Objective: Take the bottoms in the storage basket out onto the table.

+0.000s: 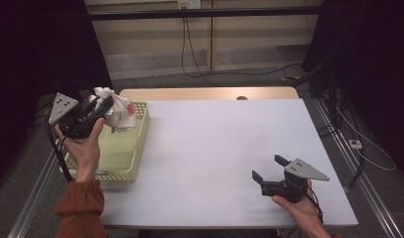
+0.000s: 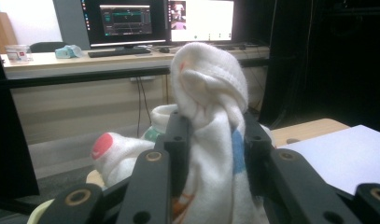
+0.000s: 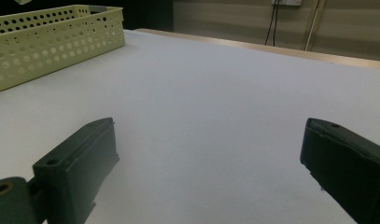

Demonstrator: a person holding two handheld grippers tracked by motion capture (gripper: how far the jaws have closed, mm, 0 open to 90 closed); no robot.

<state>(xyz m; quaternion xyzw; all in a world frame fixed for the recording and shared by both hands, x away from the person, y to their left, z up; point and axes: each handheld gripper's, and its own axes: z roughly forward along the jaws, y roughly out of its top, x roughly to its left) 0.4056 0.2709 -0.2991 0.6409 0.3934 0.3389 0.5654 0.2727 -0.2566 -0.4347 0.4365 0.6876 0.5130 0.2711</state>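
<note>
Your left tool point(image 1: 101, 110) is clamped on the white sock bundle point(image 1: 117, 111), lifted above the yellow basket point(image 1: 140, 144) beneath it, likely so the cloth hangs free. Your right tool point(image 1: 270, 173) sits open and empty over the table point(image 1: 214, 148), probably waiting its turn.

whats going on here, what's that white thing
A person holds a claw in each hand. The left claw is shut on a white sock, lifted above the pale yellow basket at the table's left edge. The right claw is open, low over the white table top.
</note>
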